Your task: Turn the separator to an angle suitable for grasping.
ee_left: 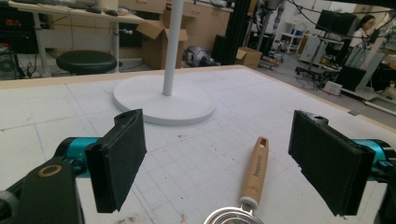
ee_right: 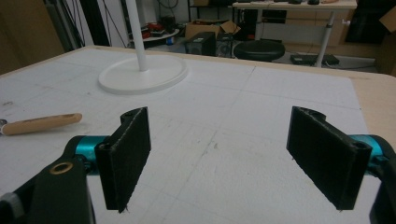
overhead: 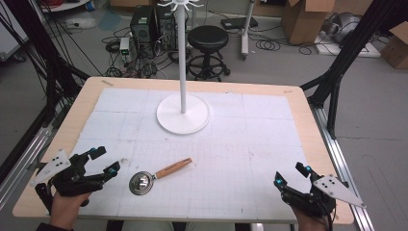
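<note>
The strainer (overhead: 141,183) had a shiny metal bowl that threw back the light, and its handle (ee_left: 254,171) was pale, smooth wood with a matt finish. The white stand (overhead: 183,113) looked like smooth, faintly glossy plastic or painted metal; which, could not be told. The surface (overhead: 82,108) showed a light wooden rim under a matt white gridded sheet (overhead: 240,159), scuffed and speckled. The left tongs (overhead: 102,160) and right tongs (overhead: 290,174) carried black, rough, matt pads on glossy teal metal fittings.
</note>
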`<state>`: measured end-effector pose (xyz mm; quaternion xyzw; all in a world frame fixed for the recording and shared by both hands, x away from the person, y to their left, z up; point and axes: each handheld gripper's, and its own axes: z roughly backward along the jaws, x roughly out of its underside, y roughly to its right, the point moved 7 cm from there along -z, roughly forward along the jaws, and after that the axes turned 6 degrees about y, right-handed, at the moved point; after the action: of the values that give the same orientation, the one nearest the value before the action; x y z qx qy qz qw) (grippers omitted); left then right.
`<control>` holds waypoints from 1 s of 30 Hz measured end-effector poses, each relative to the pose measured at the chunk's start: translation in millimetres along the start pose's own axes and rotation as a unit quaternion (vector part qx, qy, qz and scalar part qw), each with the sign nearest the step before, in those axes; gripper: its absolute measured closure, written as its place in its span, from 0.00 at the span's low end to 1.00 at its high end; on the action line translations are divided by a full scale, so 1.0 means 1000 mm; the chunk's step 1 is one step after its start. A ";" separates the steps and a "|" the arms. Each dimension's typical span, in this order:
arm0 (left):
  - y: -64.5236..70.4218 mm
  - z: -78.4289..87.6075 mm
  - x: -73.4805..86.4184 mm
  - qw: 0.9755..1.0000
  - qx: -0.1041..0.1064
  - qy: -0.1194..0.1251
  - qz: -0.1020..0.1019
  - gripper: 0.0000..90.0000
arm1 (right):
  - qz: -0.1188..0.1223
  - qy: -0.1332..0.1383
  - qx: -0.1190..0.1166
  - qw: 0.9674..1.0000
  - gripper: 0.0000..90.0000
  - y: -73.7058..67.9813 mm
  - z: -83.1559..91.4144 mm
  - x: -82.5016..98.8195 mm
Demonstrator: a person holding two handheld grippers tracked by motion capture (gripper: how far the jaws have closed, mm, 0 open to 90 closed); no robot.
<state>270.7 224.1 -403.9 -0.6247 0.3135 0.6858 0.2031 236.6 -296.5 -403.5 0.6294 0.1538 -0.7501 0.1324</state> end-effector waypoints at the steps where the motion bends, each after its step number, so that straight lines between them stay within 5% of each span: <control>1: 0.001 -0.002 0.001 1.000 0.003 -0.003 0.000 0.22 | -0.002 0.000 0.000 1.000 0.23 0.000 0.000 0.000; 5: 0.004 -0.009 0.002 1.000 0.014 -0.011 -0.001 0.21 | -0.004 0.002 0.001 1.000 0.23 0.002 0.001 0.001; 9: 0.013 -0.030 0.004 0.998 0.047 -0.036 -0.002 0.22 | -0.009 0.000 -0.001 1.000 0.23 0.003 0.000 0.002; 19: 0.031 -0.057 0.007 0.995 0.076 -0.062 -0.006 0.25 | -0.006 -0.004 -0.004 1.000 0.23 0.001 -0.002 0.003; 23: 0.041 -0.073 0.015 0.990 0.097 -0.098 -0.013 0.44 | -0.006 -0.004 -0.004 1.000 0.23 0.001 -0.002 0.003; 25: 0.054 -0.084 0.025 0.984 0.125 -0.128 -0.023 0.62 | -0.004 -0.003 -0.005 1.000 0.23 0.000 -0.002 0.002; 28: 0.063 -0.092 0.036 0.978 0.133 -0.159 -0.034 0.84 | -0.004 -0.005 -0.004 1.000 0.23 0.000 -0.002 0.003; 30: 0.072 -0.099 0.051 0.969 0.140 -0.197 -0.045 0.94 | -0.005 -0.004 -0.003 1.000 0.23 0.001 -0.001 0.002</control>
<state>287.3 99.0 -443.8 -0.4565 0.3318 0.7348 0.3762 237.8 -296.6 -406.3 0.6253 0.1586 -0.7527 0.1311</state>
